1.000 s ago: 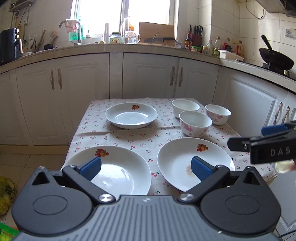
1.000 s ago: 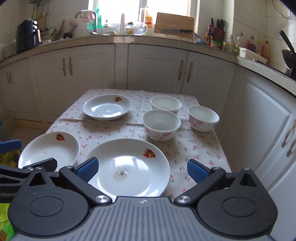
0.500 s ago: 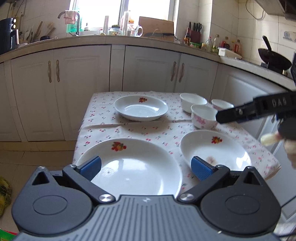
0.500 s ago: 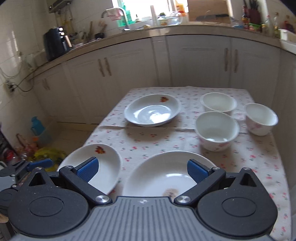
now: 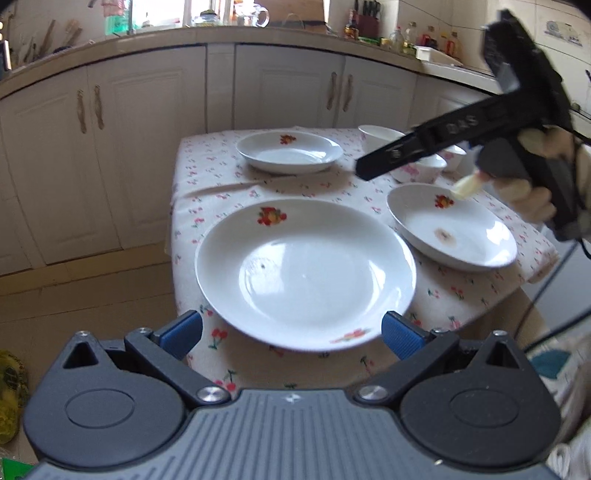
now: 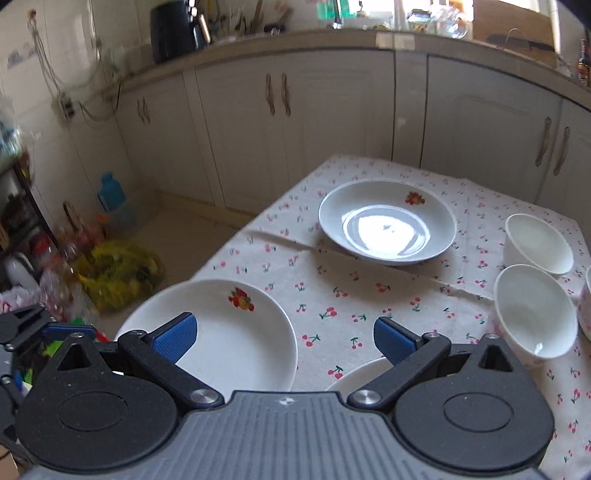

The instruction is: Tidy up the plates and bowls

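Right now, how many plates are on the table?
3. A near-left plate right ahead of the left gripper, a near-right plate with a brown smudge, and a far plate toward the cabinets. None seem hidden.

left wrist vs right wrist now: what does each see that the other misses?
Only left wrist: the whole stained plate, and the hand holding the right gripper body above it.

Only right wrist: the black appliance on the counter, the yellow bag on the floor, and the bowls unobstructed.

Both: near-left plate, far plate, cherry tablecloth, white cabinets.
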Action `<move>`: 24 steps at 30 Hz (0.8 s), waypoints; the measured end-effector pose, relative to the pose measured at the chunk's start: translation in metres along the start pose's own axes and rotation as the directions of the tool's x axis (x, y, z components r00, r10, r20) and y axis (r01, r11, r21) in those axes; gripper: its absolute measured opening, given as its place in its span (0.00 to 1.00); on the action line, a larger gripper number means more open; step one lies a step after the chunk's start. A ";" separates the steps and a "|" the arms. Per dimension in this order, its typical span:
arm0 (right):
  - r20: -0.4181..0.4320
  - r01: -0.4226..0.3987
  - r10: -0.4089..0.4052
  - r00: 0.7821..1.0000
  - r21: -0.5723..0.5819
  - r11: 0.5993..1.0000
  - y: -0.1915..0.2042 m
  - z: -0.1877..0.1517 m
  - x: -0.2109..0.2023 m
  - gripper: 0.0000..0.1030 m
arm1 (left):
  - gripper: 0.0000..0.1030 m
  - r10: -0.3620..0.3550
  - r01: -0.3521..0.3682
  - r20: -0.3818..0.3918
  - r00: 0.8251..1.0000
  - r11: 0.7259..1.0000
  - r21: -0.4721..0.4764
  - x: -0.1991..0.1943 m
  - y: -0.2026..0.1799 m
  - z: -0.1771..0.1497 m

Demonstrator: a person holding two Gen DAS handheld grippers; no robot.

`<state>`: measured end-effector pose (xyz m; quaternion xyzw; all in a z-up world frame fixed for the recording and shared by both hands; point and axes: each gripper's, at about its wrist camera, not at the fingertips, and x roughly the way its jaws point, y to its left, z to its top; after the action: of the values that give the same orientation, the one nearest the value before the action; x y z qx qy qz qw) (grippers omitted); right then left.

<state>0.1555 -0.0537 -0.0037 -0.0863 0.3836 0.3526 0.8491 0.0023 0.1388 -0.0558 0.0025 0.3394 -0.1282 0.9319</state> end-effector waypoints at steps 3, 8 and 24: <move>-0.044 -0.044 0.043 0.998 -0.023 0.999 0.003 0.002 0.018 1.00 | 0.99 -0.036 0.036 -0.032 0.999 0.999 -0.007 0.006 0.004 -0.007; -0.103 -0.075 0.071 0.992 -0.033 0.997 0.001 0.004 0.042 0.94 | 0.99 -0.043 0.045 -0.055 0.998 0.998 0.035 0.018 0.004 -0.007; -0.202 -0.204 0.215 0.955 0.075 0.976 -0.023 0.008 0.084 0.61 | 0.99 -0.075 0.087 -0.096 0.993 0.987 0.132 0.039 0.003 0.002</move>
<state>0.2143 -0.0228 -0.0609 -0.0591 0.4867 0.4195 0.7640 0.0333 0.1326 -0.0789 0.0582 0.3716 -0.1887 0.9072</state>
